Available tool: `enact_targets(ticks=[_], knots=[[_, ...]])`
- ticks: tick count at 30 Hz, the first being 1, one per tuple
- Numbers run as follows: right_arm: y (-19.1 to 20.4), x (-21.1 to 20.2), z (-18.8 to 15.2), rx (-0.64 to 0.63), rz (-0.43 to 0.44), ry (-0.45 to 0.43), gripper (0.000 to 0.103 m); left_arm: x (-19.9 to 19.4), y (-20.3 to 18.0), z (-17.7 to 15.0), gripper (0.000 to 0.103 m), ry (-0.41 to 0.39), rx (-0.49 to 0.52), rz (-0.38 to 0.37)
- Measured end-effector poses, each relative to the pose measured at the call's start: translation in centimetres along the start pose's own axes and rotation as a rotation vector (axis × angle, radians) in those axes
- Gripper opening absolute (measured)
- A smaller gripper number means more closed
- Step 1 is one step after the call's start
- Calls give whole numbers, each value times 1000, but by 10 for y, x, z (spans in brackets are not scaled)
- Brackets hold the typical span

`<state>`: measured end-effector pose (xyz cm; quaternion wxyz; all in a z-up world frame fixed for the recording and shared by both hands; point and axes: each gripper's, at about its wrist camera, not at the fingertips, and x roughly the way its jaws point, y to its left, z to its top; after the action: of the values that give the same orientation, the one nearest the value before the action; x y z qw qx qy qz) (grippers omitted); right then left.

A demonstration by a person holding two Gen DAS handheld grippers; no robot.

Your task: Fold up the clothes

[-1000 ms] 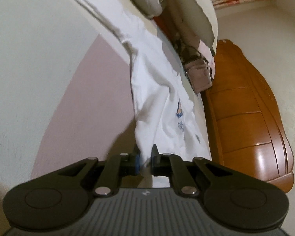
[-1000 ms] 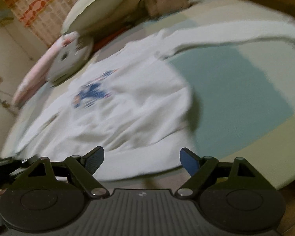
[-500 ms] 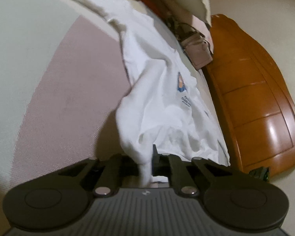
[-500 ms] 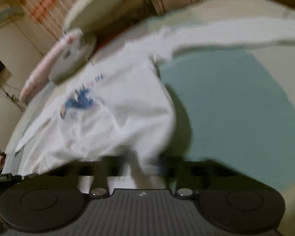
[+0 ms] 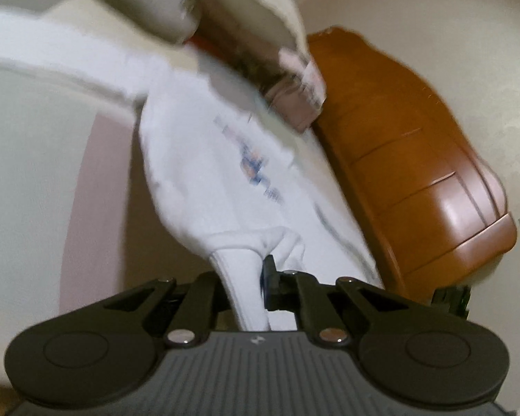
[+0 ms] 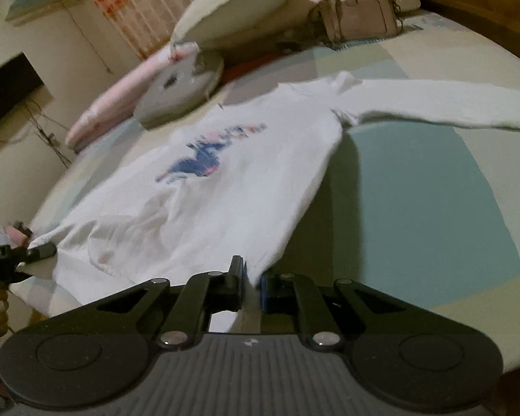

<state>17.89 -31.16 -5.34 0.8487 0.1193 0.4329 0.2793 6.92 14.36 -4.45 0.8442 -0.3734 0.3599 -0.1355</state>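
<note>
Both tools pinch the white sweatshirt [image 6: 204, 201] hem — left tool [image 5: 249, 287], right tool [image 6: 251, 287] — seemingly lifted slightly.

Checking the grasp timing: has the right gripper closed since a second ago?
Yes. The right gripper had its jaws wide apart; now they pinch the white sweatshirt hem near the bed edge.

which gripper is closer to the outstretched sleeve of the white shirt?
Right. The right gripper pinches the shirt hem on the side where the outstretched sleeve runs off. The left gripper holds the opposite hem corner, across the shirt's body from that sleeve.
</note>
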Motion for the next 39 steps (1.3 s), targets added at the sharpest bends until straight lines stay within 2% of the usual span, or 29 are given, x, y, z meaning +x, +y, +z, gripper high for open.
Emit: enact_targets(ticks=[3,5,6,7,8,11,12,13,15,17,20,23,24,27,30,33,36,39], knots=[[-14,18,-11,49,-71,93,13,19,25,-22,6,102,-88,85],[-18,20,-15,66,-103,110,16,27,37,-35,7,170,-118,147],[-19,19,-17,73,-113,112,16,25,38,-39,7,176,-111,170],[-21,18,-18,79,-124,113,22,22,39,-42,8,182,-104,194],[-22,18,-19,86,-134,114,31,14,36,-44,12,172,-81,209],[-22,11,-18,79,-161,96,41,-6,27,-32,14,108,-17,241],[-21,7,-15,72,-166,83,42,-12,24,-28,17,87,4,251],[-19,4,-13,66,-172,70,45,-9,24,-18,20,68,16,248],[-17,2,-6,64,-178,45,49,-2,25,3,34,31,41,243],[-14,5,0,75,-176,25,50,4,26,23,41,-6,66,237],[-12,12,10,101,-167,8,52,14,28,54,42,-60,102,228],[-11,14,15,114,-159,-3,57,40,46,83,44,-80,54,192],[-10,16,18,115,-157,-5,58,50,51,90,47,-77,47,191],[-12,25,29,112,-154,-5,64,79,65,110,48,-67,24,190],[-20,40,44,113,-162,-1,66,109,79,131,48,-57,3,189],[-39,61,67,133,-138,-12,66,130,85,136,49,-38,16,191],[-67,85,93,184,-121,-39,66,140,88,141,53,-53,23,172],[-104,113,120,288,-88,-51,66,147,90,145,52,-70,25,169]])
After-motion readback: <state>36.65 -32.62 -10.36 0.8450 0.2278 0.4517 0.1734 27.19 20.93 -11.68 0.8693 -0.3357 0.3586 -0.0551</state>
